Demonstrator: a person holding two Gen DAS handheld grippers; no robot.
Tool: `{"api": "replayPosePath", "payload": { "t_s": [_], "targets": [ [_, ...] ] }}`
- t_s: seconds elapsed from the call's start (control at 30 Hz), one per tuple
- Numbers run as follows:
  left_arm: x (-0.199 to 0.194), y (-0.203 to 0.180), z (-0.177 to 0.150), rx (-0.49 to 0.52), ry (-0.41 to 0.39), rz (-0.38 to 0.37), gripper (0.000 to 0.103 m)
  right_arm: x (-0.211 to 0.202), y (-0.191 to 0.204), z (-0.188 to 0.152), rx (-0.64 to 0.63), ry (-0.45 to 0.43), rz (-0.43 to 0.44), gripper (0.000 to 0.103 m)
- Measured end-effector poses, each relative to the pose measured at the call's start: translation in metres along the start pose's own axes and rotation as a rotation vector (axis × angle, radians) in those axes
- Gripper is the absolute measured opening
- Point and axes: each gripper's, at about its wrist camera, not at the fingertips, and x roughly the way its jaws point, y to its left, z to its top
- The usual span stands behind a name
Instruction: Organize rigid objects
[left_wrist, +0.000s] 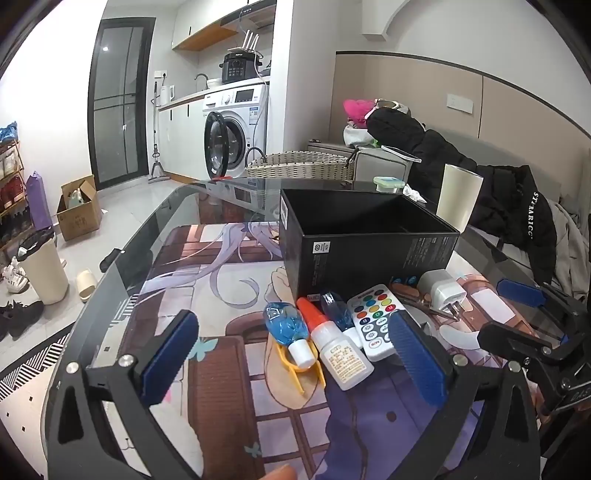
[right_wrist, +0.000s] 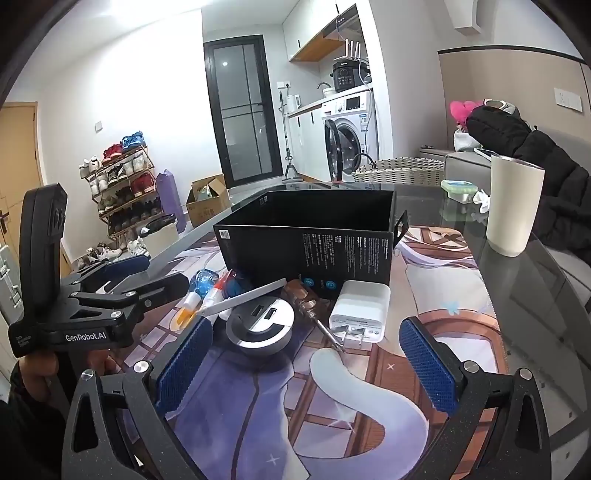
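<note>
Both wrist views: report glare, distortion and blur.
Left wrist view: fisheye bends the wall panel; the glass table mirrors the washing machine.
Right wrist view: window-like glare whitens the left wall; the black box is sharp.

Bottles (left_wrist: 325, 332), remote (left_wrist: 373, 317), charger (left_wrist: 441, 290) before box (left_wrist: 369, 240).

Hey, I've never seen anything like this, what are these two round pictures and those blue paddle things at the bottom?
Each picture comes from a camera on a hand-held gripper, looking forward between its two blue-padded fingers. One shows the left gripper, the other the right gripper; each also glimpses the other at its edge. Both are open and hold nothing. No robot: a person holds them. On the table stand an open black box and a cup. Before the box lie a blue bottle, a glue bottle, a remote, a white charger and a screwdriver.
</note>
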Motion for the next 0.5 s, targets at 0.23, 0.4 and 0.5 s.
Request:
{"api": "replayPosePath", "payload": {
  "t_s": [0.23, 0.4, 0.5],
  "targets": [
    [-0.0007, 0.0008, 0.0006, -0.001, 0.000, 0.000, 0.103, -0.0005, -0.0001, 0.0008, 0.005, 0.000, 0.003, 0.103],
    [0.0004, 0.0000, 0.0004, -0.001, 0.001, -0.001, 0.103, 0.0001, 0.0002, 0.0003, 0.006, -0.001, 0.008, 0.103],
    [0.0006, 0.0002, 0.0005, -0.002, 0.002, 0.001, 0.103, 0.0003, 0.0001, 0.0004, 0.007, -0.002, 0.007, 0.103]
  ]
}}
